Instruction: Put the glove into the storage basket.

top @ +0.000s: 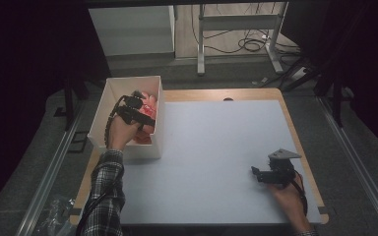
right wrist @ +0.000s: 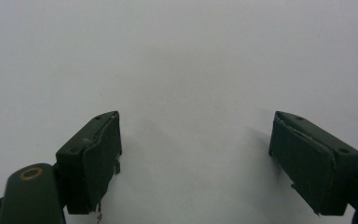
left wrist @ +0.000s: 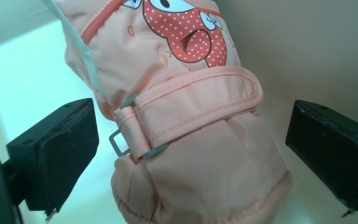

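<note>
L gripper (top: 145, 117) is down inside the white box (top: 109, 105) at the tabletop's far-left corner. My L hand (top: 120, 132) sits over the box's near-left wall, plaid sleeve (top: 106, 189) trailing back to the near edge.

L gripper view: jaws wide apart, pink mitten (left wrist: 186, 116) lying between them. Neither pad presses on it; I see a gap on each side, left one narrower. So nothing gripped, jaws about as wide as they go.

Mitten details: padded peach-pink fabric, wrist strap (left wrist: 198, 105) running across it through a grey buckle (left wrist: 119, 142), red polka-dot cartoon patch (left wrist: 189, 35) further up, padded cuff end nearest the camera. It rests on the box floor, close to a wall. In the high view I see the pink stuff (top: 150, 105) against the box's right wall, partly under the gripper; can't tell from there if it's one item or more.

R gripper (top: 256, 173) rests near the tabletop's near-right corner, R hand (top: 288, 194) behind it, grey three-cornered plate (top: 284, 155) on top. R gripper view: jaws wide, only the white mat (right wrist: 182, 60) between them. Well apart from the box.
</note>
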The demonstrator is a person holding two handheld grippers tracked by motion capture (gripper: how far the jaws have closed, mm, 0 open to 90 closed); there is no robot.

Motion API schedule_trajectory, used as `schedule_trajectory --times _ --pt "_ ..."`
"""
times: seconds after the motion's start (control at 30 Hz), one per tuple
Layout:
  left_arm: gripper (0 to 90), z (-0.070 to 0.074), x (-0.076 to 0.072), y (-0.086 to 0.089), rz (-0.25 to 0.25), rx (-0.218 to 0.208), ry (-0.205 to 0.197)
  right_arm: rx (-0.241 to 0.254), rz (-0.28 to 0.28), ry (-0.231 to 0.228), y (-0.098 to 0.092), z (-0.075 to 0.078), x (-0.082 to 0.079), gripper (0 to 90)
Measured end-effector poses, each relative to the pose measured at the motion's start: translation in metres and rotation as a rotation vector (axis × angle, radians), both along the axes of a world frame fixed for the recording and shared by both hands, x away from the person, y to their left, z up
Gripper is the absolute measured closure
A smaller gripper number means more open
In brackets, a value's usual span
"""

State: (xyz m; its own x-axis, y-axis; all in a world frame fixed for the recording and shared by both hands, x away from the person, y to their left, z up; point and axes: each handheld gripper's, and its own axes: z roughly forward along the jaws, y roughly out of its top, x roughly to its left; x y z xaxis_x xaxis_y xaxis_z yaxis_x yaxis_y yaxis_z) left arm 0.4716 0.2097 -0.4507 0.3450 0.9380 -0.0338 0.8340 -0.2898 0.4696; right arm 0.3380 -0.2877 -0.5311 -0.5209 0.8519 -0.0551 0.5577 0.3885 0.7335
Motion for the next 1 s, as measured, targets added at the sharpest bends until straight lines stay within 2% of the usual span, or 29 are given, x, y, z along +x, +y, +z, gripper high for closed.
schedule_trajectory --times 0.37,0.67,1.0 --pt "2.8 0.009 -0.016 0.012 0.010 -0.053 -0.089 0.000 0.000 0.000 0.000 0.000 0.000 17.2" --pt "1.8 0.018 -0.033 0.017 -0.008 -0.080 -0.170 0.000 -0.001 0.000 0.000 0.000 0.000 17.2" --pt "1.9 0.021 -0.050 0.024 -0.017 -0.099 -0.227 0.000 -0.001 -0.001 0.000 0.000 0.000 17.2"
